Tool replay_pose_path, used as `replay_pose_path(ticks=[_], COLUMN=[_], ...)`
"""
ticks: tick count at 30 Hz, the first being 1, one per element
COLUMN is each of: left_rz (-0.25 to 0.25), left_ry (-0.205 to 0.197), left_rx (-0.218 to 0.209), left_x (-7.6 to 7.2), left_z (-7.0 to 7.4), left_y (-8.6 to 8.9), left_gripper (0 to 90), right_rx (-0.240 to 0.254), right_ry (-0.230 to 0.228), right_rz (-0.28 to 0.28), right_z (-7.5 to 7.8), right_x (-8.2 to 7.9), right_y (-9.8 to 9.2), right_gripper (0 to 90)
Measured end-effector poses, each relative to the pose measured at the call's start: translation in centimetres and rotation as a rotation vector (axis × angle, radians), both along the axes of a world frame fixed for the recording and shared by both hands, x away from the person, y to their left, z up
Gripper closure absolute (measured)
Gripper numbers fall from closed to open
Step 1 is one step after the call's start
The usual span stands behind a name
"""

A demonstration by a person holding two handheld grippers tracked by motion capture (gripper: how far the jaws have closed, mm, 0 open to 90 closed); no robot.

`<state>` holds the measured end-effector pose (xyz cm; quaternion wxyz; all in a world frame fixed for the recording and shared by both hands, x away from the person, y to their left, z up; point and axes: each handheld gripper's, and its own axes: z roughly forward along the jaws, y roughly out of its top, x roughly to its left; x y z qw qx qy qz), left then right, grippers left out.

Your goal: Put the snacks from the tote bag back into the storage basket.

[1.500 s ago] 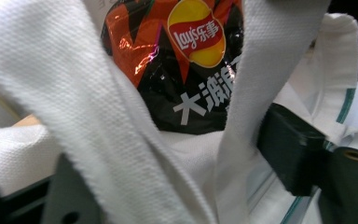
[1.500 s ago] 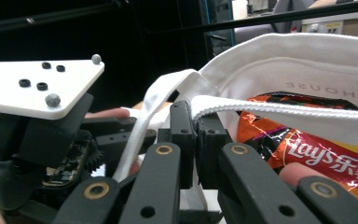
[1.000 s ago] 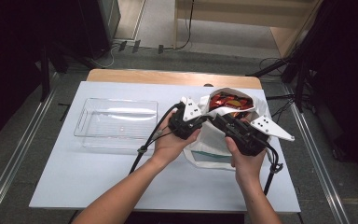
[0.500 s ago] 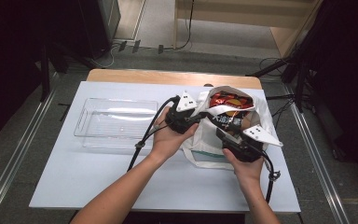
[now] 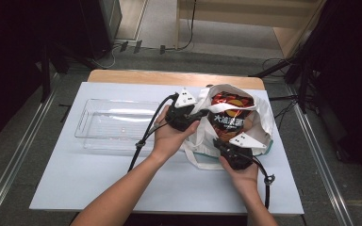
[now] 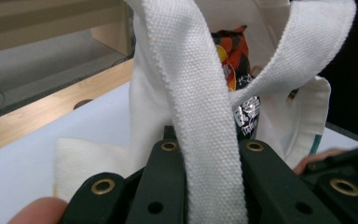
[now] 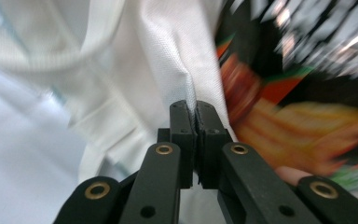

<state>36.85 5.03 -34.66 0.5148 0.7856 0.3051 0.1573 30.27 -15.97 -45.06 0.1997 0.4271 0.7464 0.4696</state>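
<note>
Snack bag (image 5: 228,117) with white Chinese lettering stands inside white tote bag (image 5: 259,120) on the table (image 5: 75,179), left gripper (image 5: 199,114) clamped on the tote's strap (image 6: 200,107), right gripper (image 5: 217,142) just closed, pinching the near rim.

On the white rectangular table (image 5: 99,188), the clear plastic rectangular tray (image 5: 115,125) lies at the left and the white canvas tote bag (image 5: 259,117) at the right, just apart; the orange-and-black foil snack packet (image 5: 228,115) sits inside the bag's open mouth
</note>
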Motion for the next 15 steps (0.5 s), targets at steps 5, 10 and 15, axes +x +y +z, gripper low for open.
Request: replay_pose_path(ticks=[5, 10, 15], left_rz=[0.015, 0.016, -0.023], left_ry=[0.005, 0.032, 0.027], left_rx=[0.003, -0.008, -0.013], left_x=[0.9, 1.7, 1.2], left_z=[0.6, 0.5, 0.8], left_y=[-0.1, -0.3, -0.5], left_gripper=[85.0, 83.3, 86.8], right_rx=[-0.017, -0.029, -0.013], right_ry=[0.076, 0.106, 0.09], right_rz=[0.031, 0.054, 0.071], right_z=[-0.9, -1.8, -1.7], right_x=[-0.6, -1.5, -1.9], right_y=[0.2, 0.0, -0.4], right_gripper=[90.0, 90.0, 89.6])
